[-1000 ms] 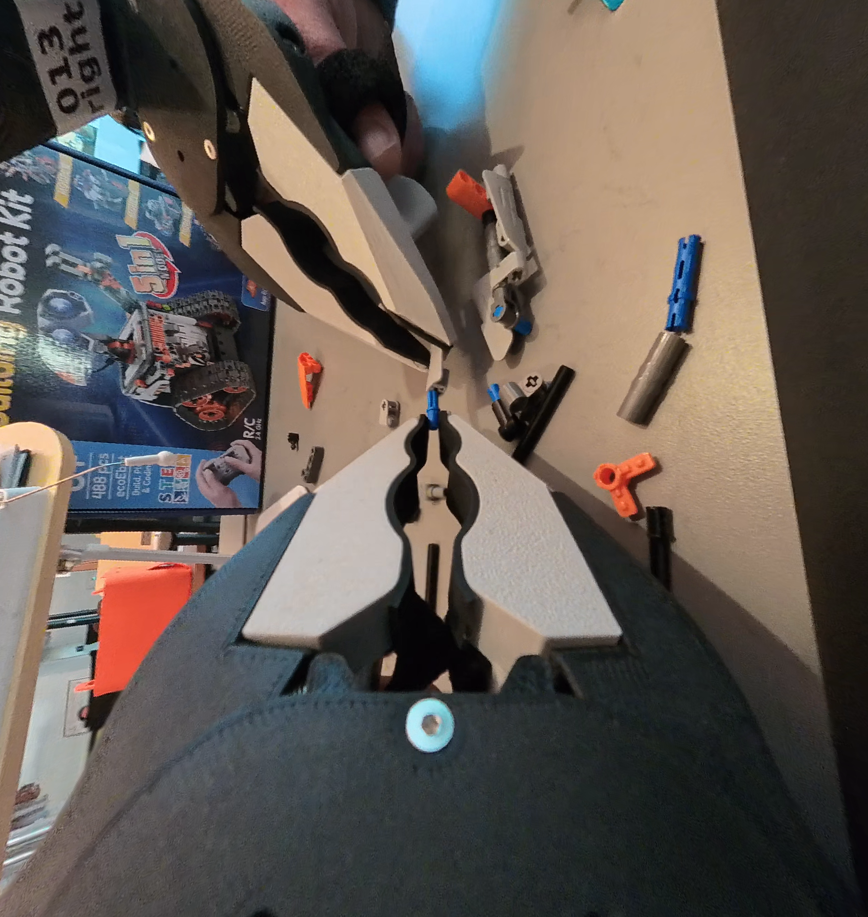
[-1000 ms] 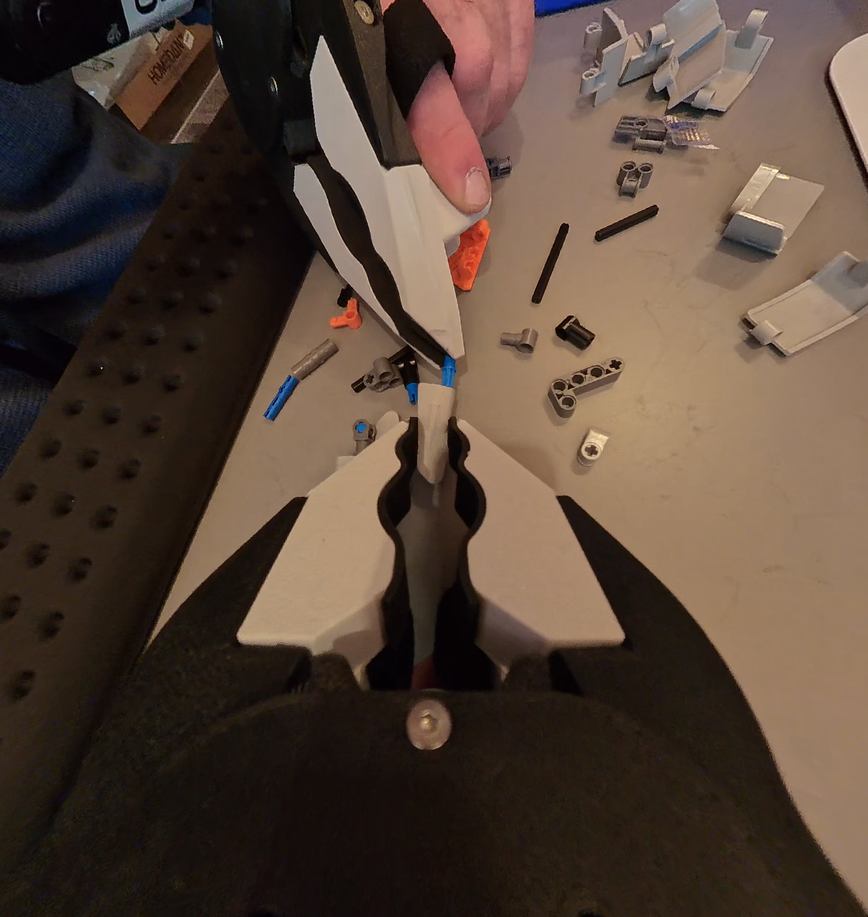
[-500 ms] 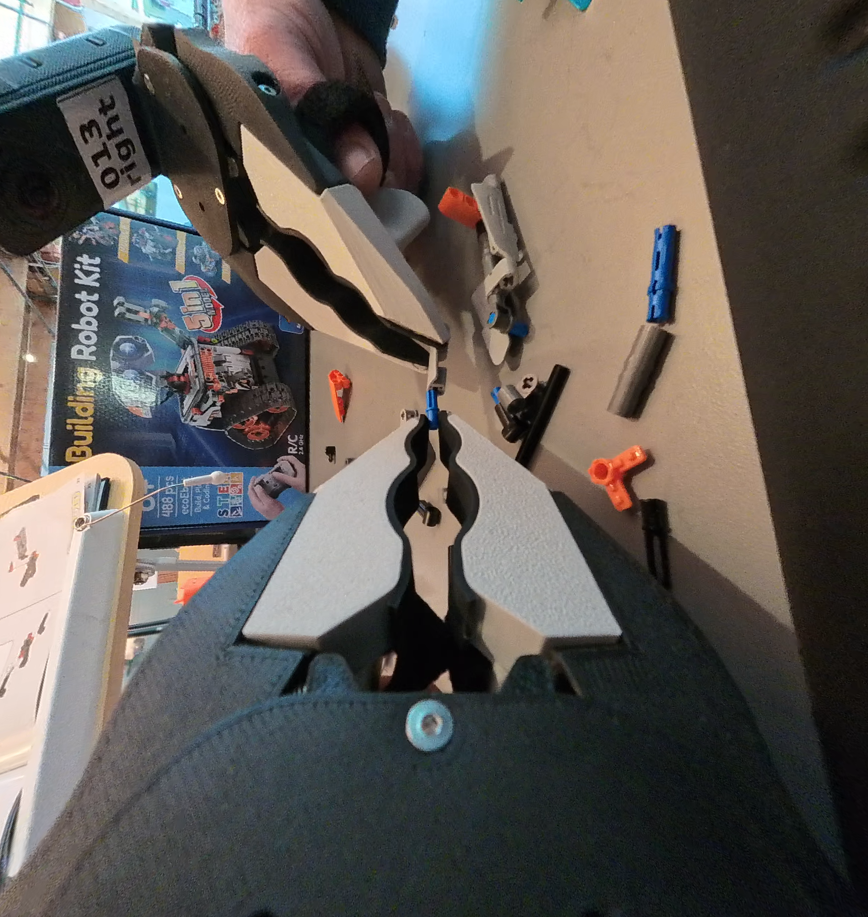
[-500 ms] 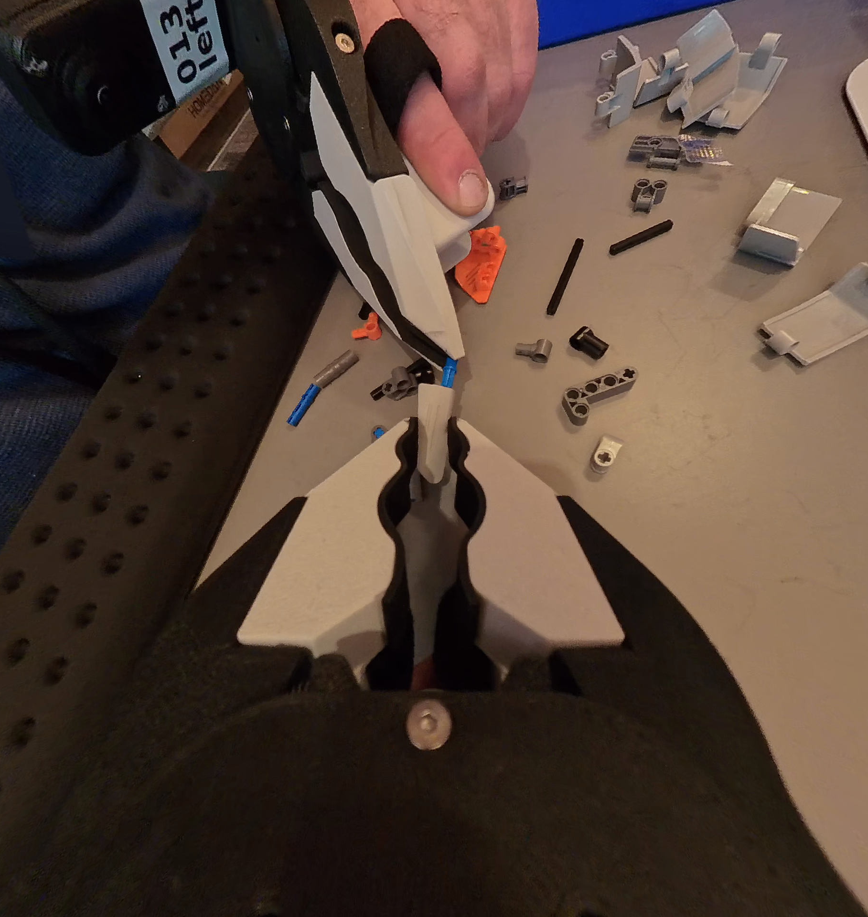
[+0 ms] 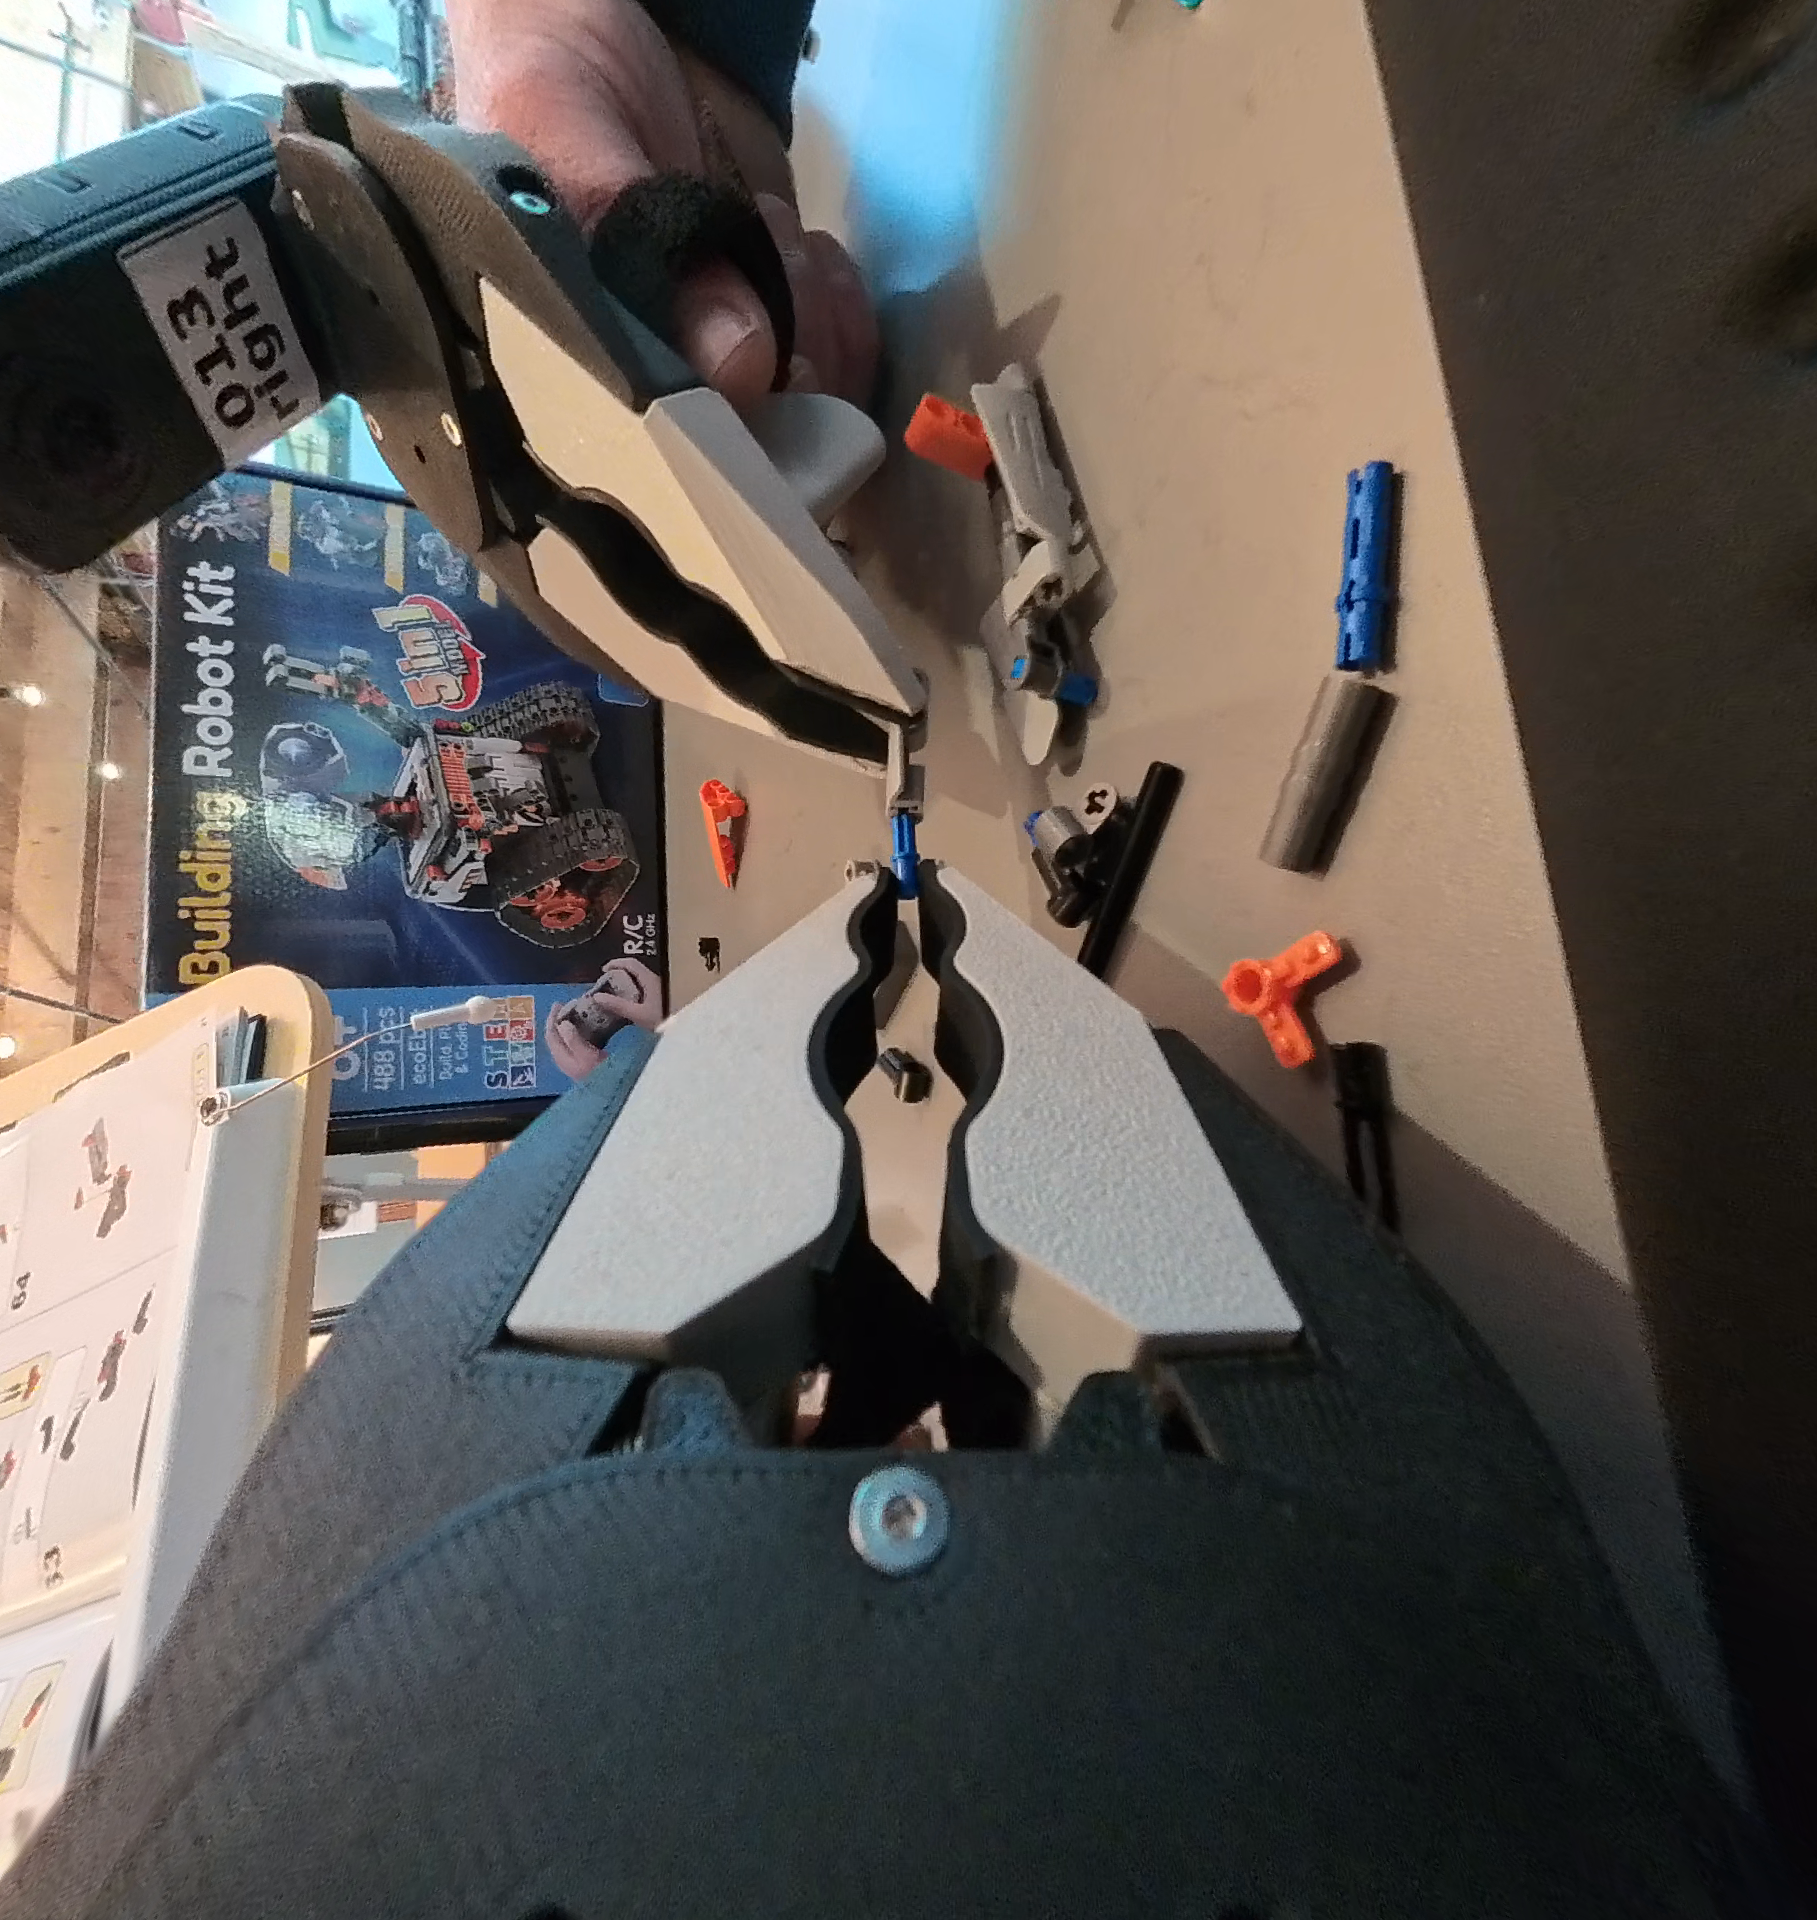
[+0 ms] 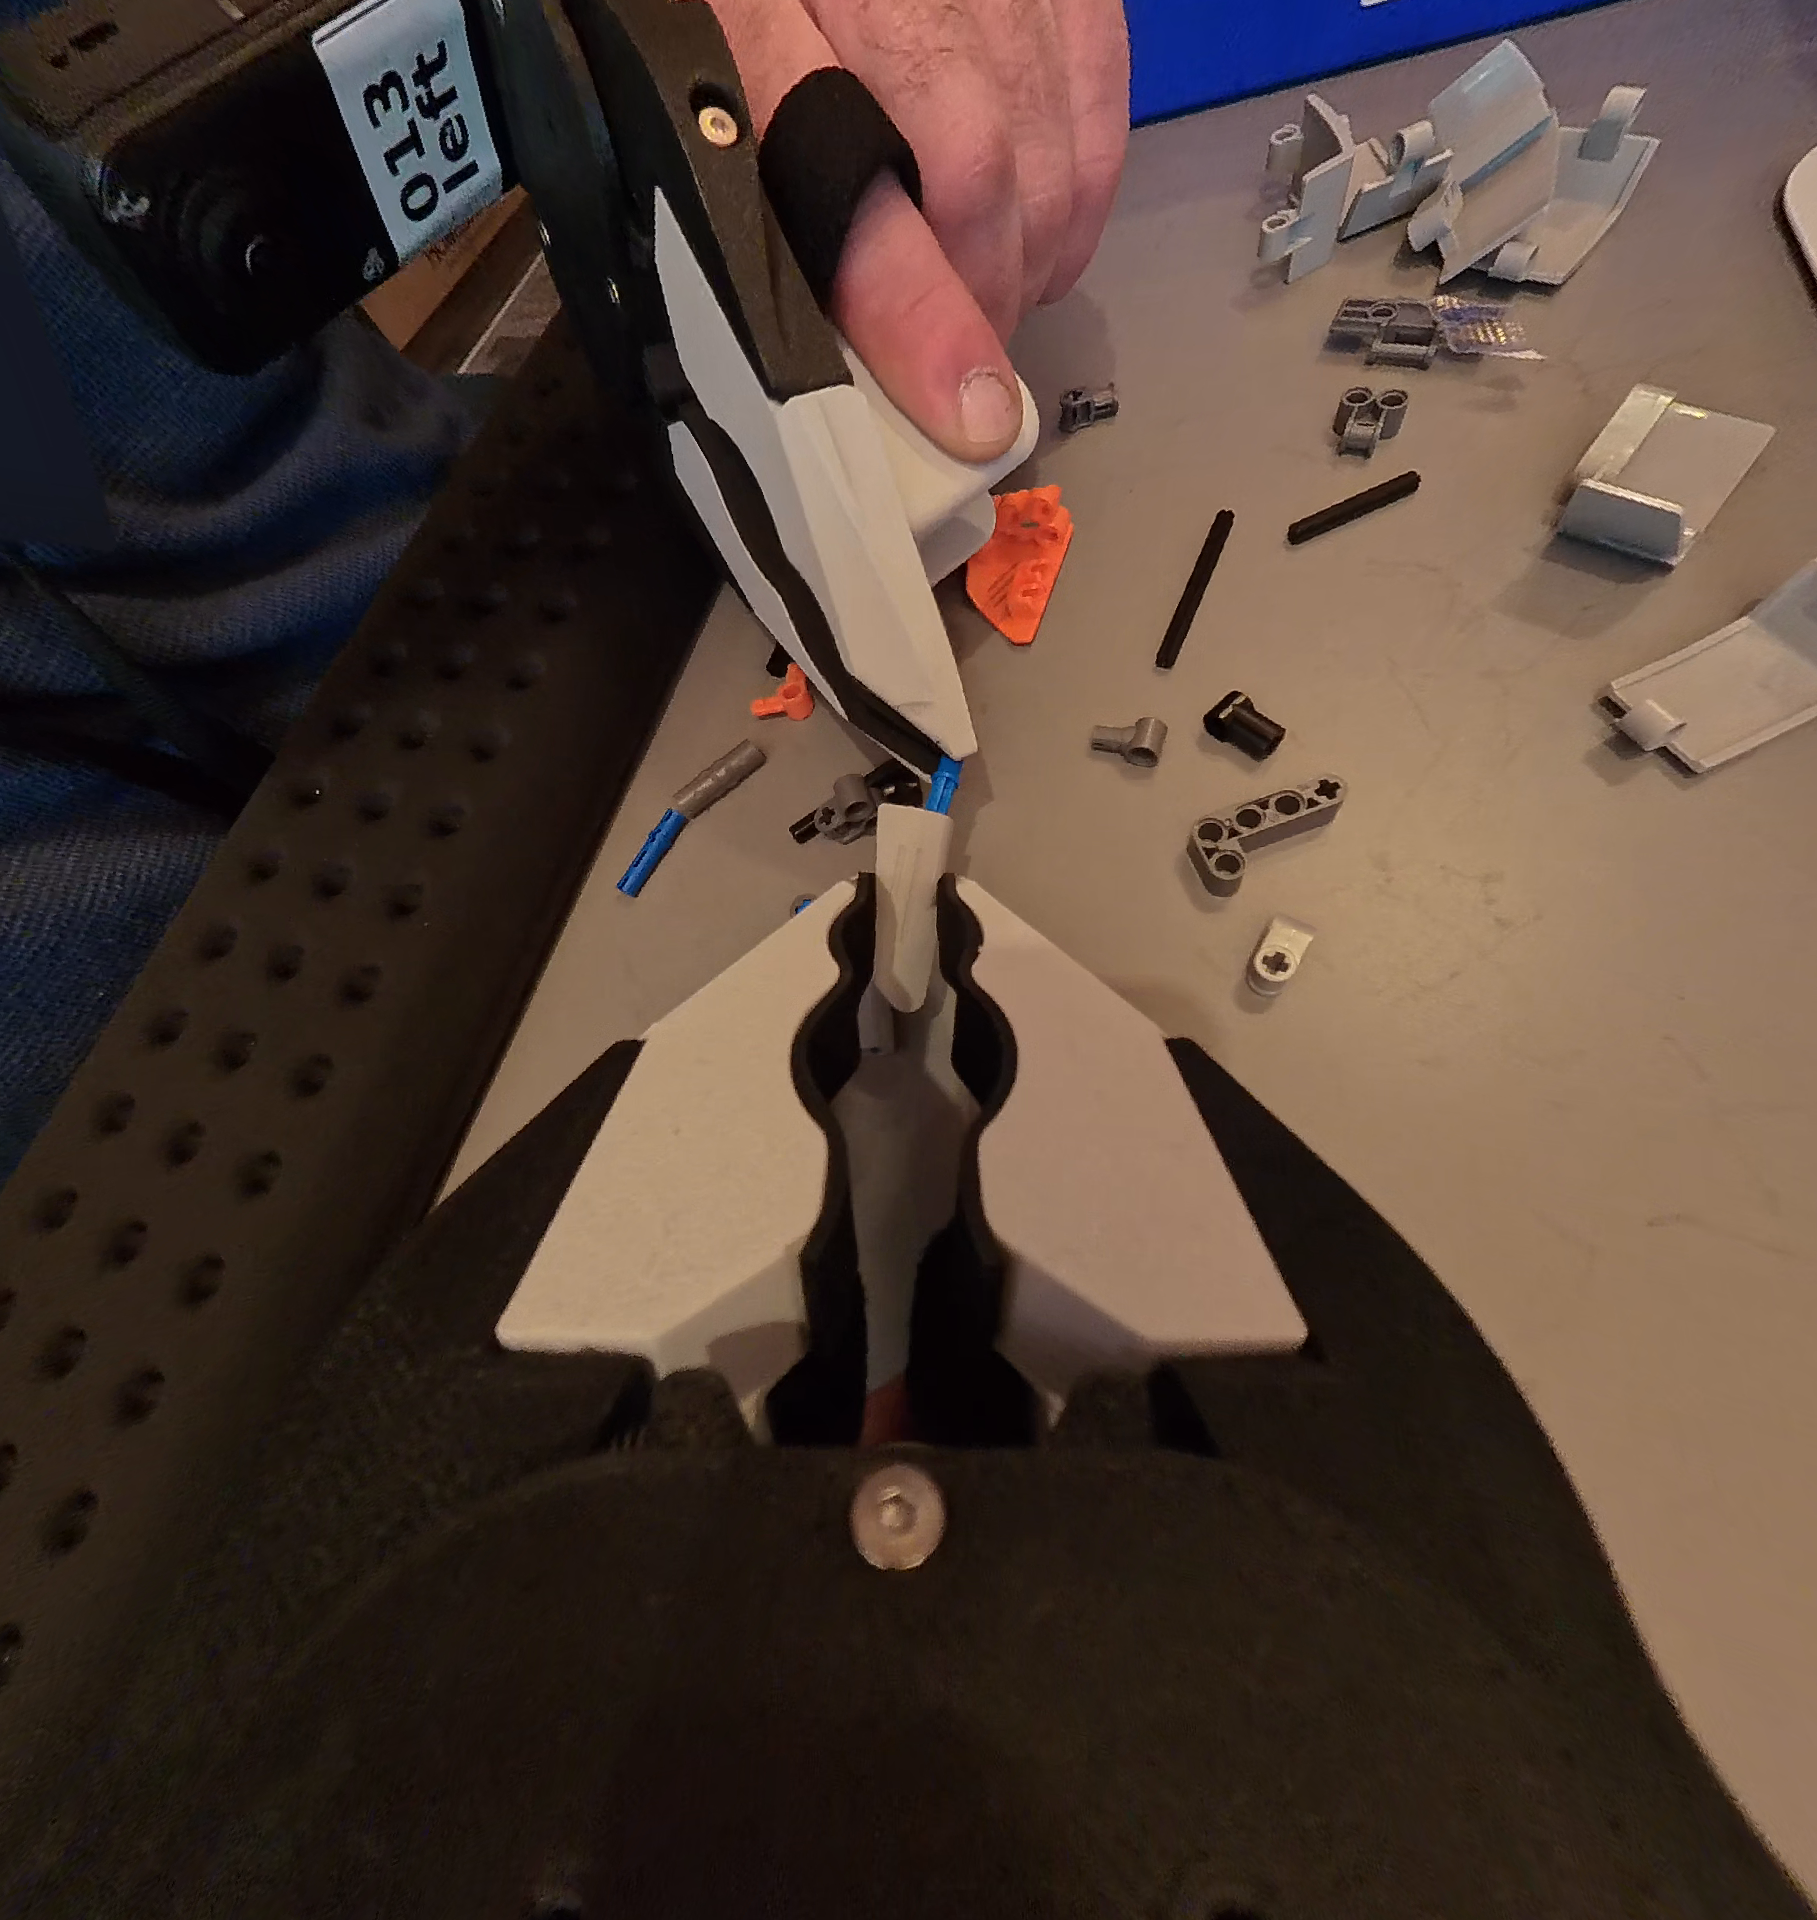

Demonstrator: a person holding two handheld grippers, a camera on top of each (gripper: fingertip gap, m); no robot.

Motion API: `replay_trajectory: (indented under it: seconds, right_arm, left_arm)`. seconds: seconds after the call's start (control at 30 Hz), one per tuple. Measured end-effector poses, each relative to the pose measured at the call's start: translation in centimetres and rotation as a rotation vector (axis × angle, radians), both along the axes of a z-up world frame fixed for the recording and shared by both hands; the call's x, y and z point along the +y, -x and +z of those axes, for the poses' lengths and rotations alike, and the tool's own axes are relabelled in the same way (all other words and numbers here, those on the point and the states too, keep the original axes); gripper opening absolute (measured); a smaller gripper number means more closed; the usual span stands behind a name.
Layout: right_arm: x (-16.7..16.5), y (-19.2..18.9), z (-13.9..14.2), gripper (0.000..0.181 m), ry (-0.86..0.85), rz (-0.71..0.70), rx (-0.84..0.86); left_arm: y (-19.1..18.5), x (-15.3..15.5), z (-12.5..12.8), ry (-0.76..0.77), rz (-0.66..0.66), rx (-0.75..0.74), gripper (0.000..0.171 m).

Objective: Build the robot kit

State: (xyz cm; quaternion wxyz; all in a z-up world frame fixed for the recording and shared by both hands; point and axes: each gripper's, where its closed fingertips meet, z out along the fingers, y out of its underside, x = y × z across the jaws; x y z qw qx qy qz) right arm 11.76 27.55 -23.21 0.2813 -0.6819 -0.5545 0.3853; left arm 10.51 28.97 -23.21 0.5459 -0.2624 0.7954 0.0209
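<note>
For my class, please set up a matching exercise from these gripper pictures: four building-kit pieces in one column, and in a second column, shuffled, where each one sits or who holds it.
Things:
1. blue pin
2. light grey piece
3. grey angled beam
4. orange piece

Places:
A. lying on the table right of the right gripper's tips
B. pinched in the left gripper
C. on the table beside the left gripper's fingers
D. clamped in the right gripper

Pairs: 1-B, 2-D, 3-A, 4-C

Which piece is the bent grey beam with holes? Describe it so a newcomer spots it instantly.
Right wrist view: on the grey table, look just right of the right gripper tips. The bent grey beam lies flat there, below a stubby black connector. It alone is an L-shaped strip with a row of round holes.
</note>
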Motion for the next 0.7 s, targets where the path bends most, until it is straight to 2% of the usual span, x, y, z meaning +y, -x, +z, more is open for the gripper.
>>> replay_trajectory:
  seconds: [0.37,0.7]
  right_arm:
    - [-0.06,0.12,-0.44,0.009,-0.019,-0.004,-0.048]
    - [-0.19,0.12,-0.38,0.008,0.024,0.000,-0.035]
  left_arm:
    - [0.03,0.01,-0.44,-0.041,0.019,0.032,0.003]
    - [-0.15,0.18,-0.26,-0.208,0.014,0.033,0.002]
